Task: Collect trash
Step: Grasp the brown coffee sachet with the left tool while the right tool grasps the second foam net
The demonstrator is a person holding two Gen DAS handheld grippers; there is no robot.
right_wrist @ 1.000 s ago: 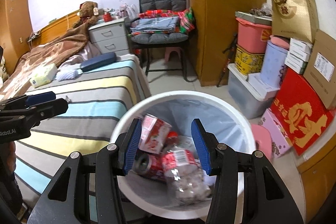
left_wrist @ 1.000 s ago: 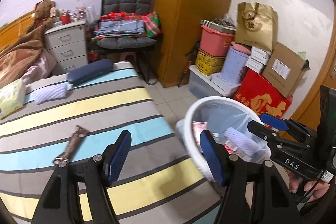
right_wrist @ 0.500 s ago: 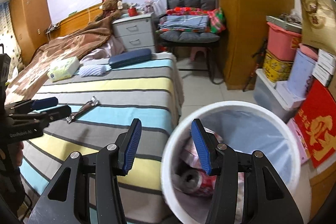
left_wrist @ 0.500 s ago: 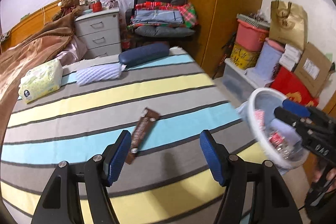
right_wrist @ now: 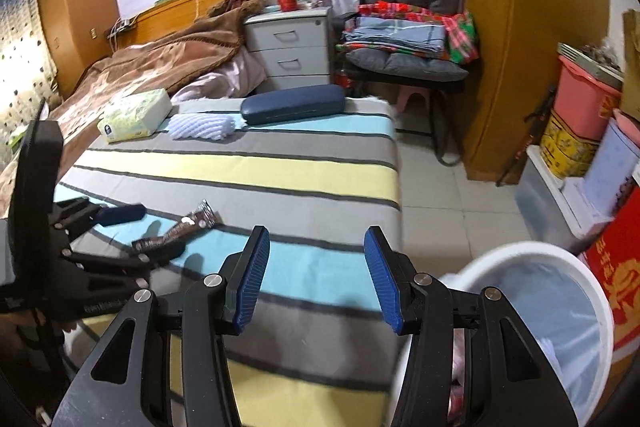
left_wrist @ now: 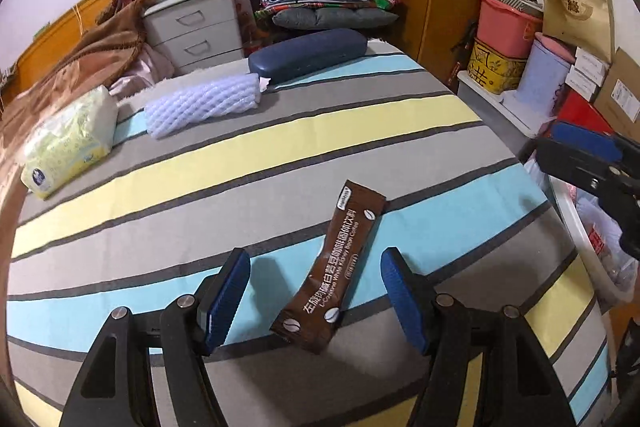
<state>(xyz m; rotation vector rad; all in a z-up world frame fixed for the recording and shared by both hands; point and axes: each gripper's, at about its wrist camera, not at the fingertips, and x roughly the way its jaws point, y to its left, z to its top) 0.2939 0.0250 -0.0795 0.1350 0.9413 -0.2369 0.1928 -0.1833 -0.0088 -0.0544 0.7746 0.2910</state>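
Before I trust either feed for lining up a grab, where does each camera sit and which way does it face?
Left wrist: on the left gripper, looking over the striped bed at the coffee sachet between its open fingers; the right gripper shows.
Right wrist: on the right gripper, above the bed edge and white bin; the left gripper shows.
Shared: sachet, bed, glasses case.

even, fairly dim indoor light with a warm cast, coming from above; no hard glare. both views bulge like a fisheye, with black corners and straight stripes on the bed cover (left_wrist: 280, 131) bowing toward the rim. the left gripper (right_wrist: 120, 227) throws soft shadows onto the cover near 9 o'clock in the right wrist view. the white bin (right_wrist: 560, 307) at 4 o'clock is smeared by motion blur, as is the tissue pack (left_wrist: 68, 143) at 9 o'clock in the left view; centres stay sharp
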